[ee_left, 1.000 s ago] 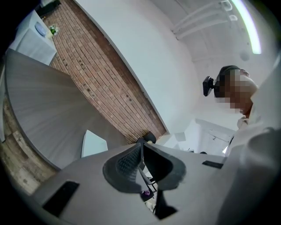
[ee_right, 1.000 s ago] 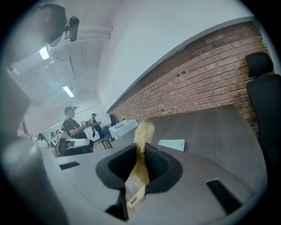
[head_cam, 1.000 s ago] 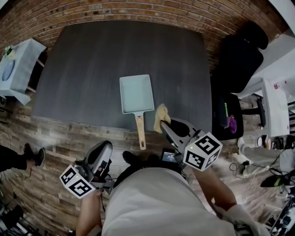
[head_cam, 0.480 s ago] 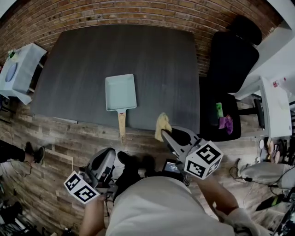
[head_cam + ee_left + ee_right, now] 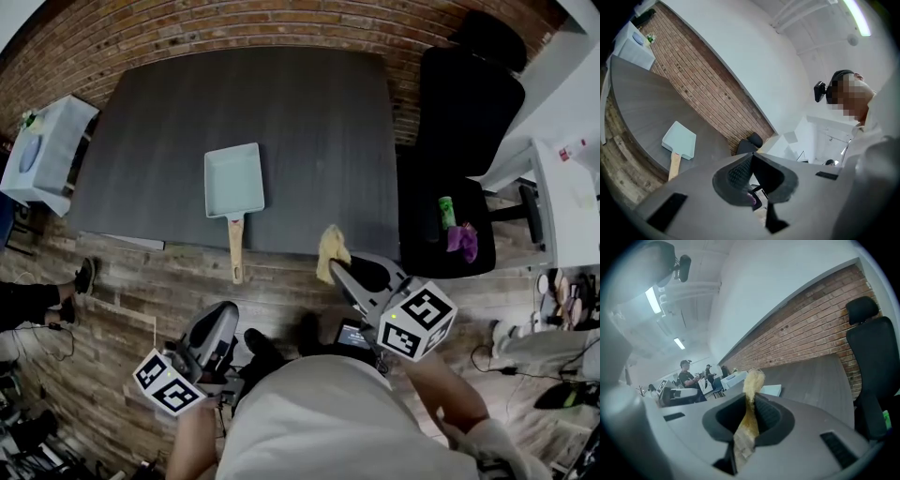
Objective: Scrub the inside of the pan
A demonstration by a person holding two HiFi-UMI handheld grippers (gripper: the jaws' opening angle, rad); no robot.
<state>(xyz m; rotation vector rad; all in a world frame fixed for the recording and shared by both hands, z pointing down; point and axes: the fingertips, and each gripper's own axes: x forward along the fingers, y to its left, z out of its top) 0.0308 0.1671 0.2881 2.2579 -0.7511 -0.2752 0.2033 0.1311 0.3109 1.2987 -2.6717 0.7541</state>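
— What is the room looking like?
— A dark grey worktop (image 5: 309, 122) is standing against a red brick wall (image 5: 234, 28), with plank flooring (image 5: 122, 291) running beneath it. One black office chair (image 5: 464, 112) is sitting at its right end, and one small white table (image 5: 47, 141) is standing off its left end.
— And what is lying on it?
— One pan (image 5: 234, 178), pale green and rectangular, is resting left of the middle near the front edge. Its wooden handle (image 5: 235, 248) is jutting out past that edge.
— How are the two claws doing?
— The right claw (image 5: 752, 399) is clamping one yellowish cloth (image 5: 752, 380) and hovering at the worktop's front edge, well to the right of the pan. The left claw (image 5: 751, 157) is hanging over the floor, pinched together on nothing.
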